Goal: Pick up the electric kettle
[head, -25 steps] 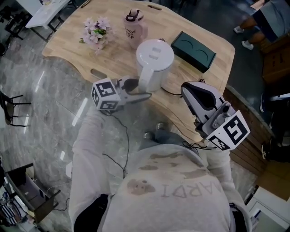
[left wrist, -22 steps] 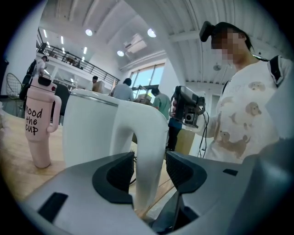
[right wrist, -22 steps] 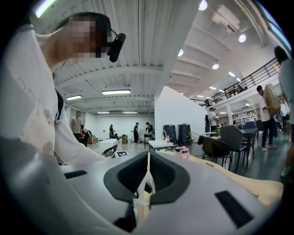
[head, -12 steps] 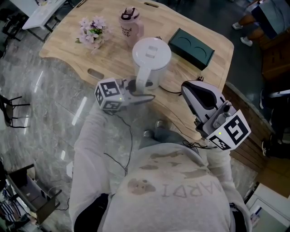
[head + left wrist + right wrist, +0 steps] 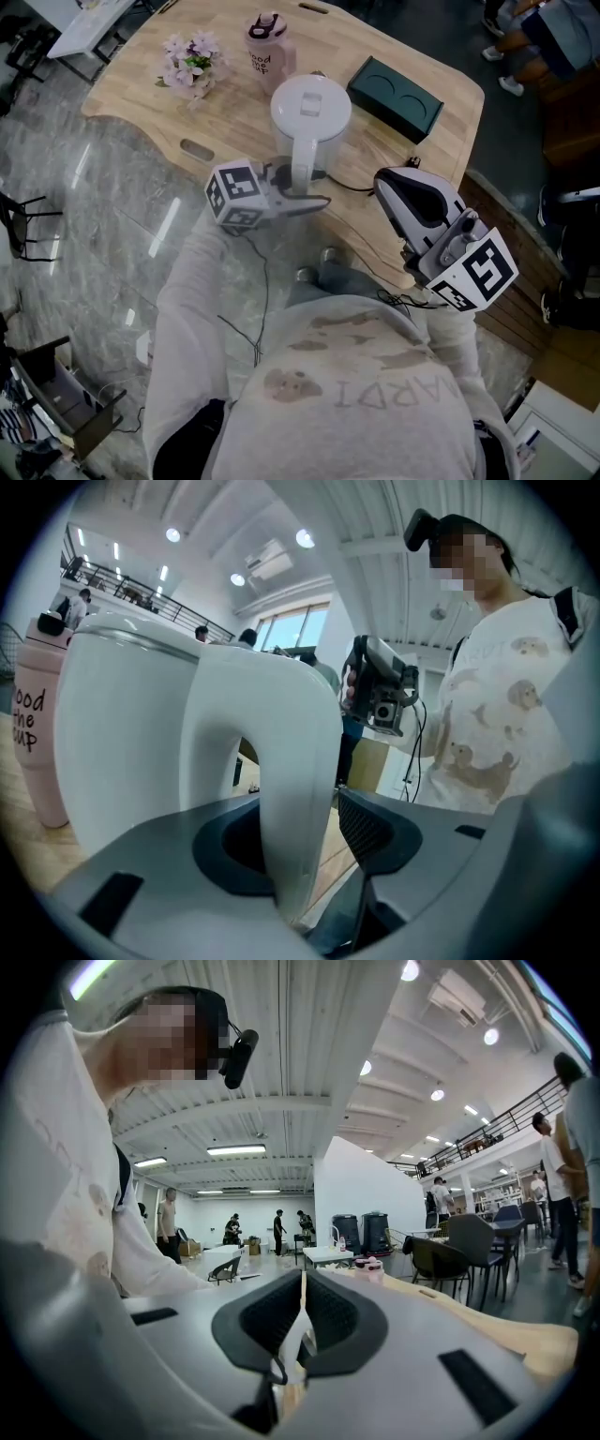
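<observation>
The white electric kettle (image 5: 311, 112) stands upright on the wooden table (image 5: 141, 89), near its front edge. Its looped handle (image 5: 302, 167) faces me. My left gripper (image 5: 305, 185) is open with the handle (image 5: 291, 789) between its jaws. In the left gripper view one pad lies against the handle and the other pad (image 5: 367, 829) stands a narrow gap off it. The kettle's body (image 5: 131, 733) fills the left of that view. My right gripper (image 5: 382, 180) hovers off the table's front right edge, shut on nothing, its pads (image 5: 330, 1316) together.
A pink bottle (image 5: 266, 47) stands just behind the kettle, with a bunch of pink flowers (image 5: 190, 58) to its left. A dark green case (image 5: 398, 96) lies at the back right. A black cord (image 5: 352, 187) runs from the kettle's base toward the table edge.
My left gripper has slid a little right and forward, so the kettle's handle now sits deeper between its jaws. The right gripper has held still.
</observation>
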A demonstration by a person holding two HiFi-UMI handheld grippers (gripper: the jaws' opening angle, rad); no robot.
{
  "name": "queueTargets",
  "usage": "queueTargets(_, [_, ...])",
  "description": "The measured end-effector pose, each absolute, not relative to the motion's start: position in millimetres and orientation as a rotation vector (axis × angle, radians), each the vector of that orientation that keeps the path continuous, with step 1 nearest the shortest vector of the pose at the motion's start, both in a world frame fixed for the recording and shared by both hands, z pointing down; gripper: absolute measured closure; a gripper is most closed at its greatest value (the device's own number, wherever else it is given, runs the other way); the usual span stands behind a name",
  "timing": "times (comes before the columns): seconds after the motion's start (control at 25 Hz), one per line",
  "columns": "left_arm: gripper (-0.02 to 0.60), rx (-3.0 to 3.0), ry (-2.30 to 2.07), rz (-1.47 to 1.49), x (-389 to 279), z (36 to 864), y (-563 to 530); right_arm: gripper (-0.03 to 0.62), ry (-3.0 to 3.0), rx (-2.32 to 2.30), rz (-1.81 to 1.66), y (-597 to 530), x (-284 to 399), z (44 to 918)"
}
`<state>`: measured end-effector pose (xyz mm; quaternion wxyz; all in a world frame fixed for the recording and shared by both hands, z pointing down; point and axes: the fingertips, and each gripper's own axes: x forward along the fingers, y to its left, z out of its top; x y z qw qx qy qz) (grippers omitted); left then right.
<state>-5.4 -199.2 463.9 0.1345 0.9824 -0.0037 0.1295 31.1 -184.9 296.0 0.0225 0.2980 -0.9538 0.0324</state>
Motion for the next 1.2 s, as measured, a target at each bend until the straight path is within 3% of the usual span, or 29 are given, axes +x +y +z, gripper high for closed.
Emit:
queueTargets(0.52, [0.387, 2.887, -0.218, 0.352, 24.9, 466.9, -208.2, 0.571, -2.959, 0.937, 0.103, -182.4, 44.3, 295.6])
queueTargets(0.56, [0.396, 2.893, -0.255, 0.366, 26.5, 467.6, -210.7, 0.571, -2.960, 0.937, 0.102, -182.5, 45.3, 295.4])
queueTargets(0.64, [0.479, 2.903, -0.335, 0.397, 28.3, 469.4, -216.7, 0.571, -2.961, 0.936, 0.101, -182.7, 47.5, 294.9])
queueTargets(1.2, [0.479, 2.971, -0.493, 0.427, 44.4, 468.0, -227.4, 0.571, -2.963, 0.966, 0.098, -181.1, 66.3, 293.0])
